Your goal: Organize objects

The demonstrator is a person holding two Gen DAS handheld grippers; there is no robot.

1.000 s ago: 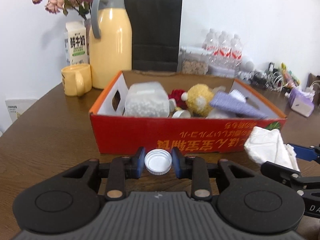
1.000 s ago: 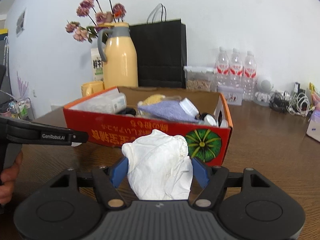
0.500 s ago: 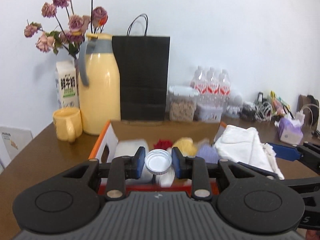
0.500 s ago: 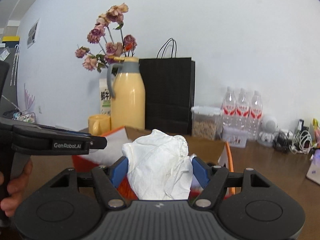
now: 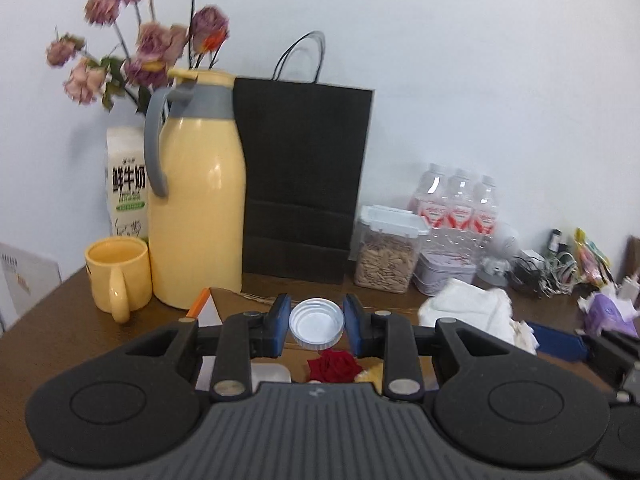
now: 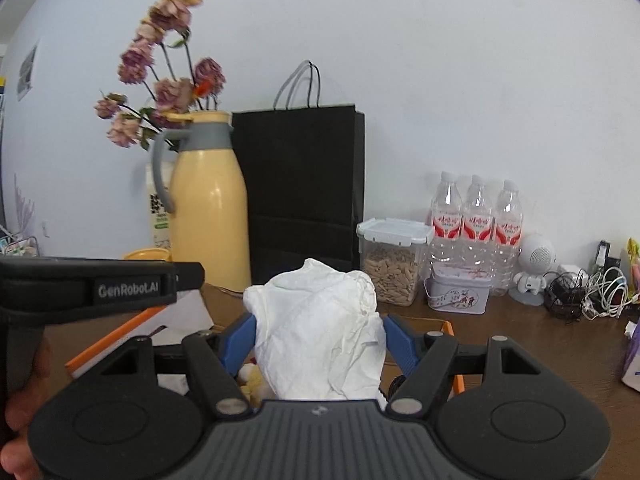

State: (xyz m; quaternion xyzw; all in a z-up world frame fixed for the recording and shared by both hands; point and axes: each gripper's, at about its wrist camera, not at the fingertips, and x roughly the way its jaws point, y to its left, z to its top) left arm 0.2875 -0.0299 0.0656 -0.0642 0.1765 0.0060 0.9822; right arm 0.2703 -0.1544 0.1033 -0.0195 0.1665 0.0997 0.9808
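My left gripper point(image 5: 316, 322) is shut on a white bottle cap point(image 5: 317, 323), held over the open cardboard box point(image 5: 206, 304). A red fabric rose point(image 5: 333, 366) lies in the box just below the cap. A crumpled white cloth point(image 6: 318, 328) fills my right gripper point(image 6: 318, 340), whose blue pads press on both its sides; it hangs above the box's orange rim point(image 6: 108, 340). That cloth point(image 5: 472, 312) also shows at the right of the left wrist view. The left gripper's body point(image 6: 92, 288) reaches in from the left of the right wrist view.
Behind the box stand a yellow thermos jug point(image 5: 198, 192), a yellow mug point(image 5: 118, 274), a milk carton point(image 5: 126, 188), dried flowers point(image 5: 140, 48) and a black paper bag point(image 5: 304, 184). A seed jar point(image 6: 392, 260), a tin point(image 6: 458, 294), water bottles point(image 6: 476, 224) and tangled cables point(image 6: 584, 292) crowd the right.
Both grippers rose and moved forward from in front of the box's red wall to above its open top, each keeping its load.
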